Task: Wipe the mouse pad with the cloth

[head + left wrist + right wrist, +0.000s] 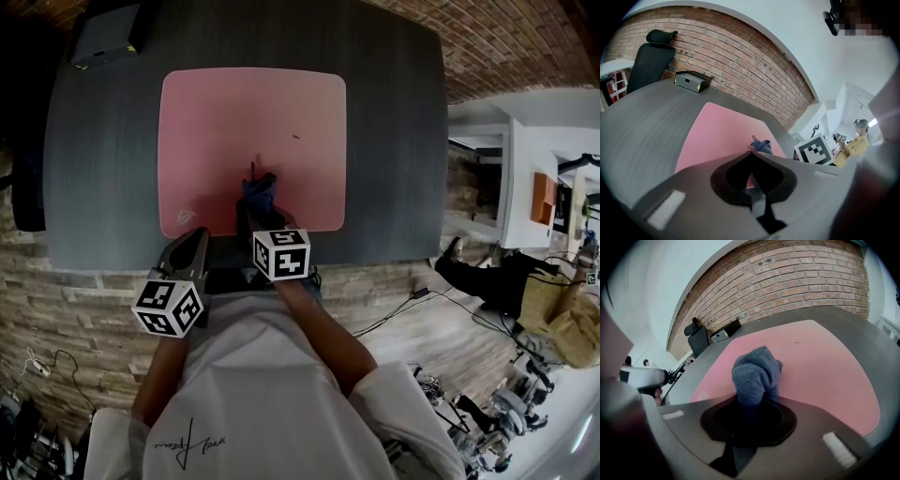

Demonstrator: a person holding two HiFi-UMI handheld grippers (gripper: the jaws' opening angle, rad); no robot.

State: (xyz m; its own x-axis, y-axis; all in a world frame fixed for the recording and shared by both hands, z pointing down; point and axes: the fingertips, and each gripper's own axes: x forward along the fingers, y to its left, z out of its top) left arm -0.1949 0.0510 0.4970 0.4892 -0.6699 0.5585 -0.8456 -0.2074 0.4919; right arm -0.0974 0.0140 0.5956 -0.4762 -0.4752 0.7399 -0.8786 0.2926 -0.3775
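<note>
Left gripper: jaws shut tip to tip on nothing, at the near edge of the mouse pad, bare desk to its left. Right gripper: clenched on the blue cloth, bunched over the pad's near middle, with pink surface open toward the far and side edges. Head view shows the pad's full outline and a box at the far left corner; the right gripper view adds the cloth's terry wad rising from between the jaws.
</note>
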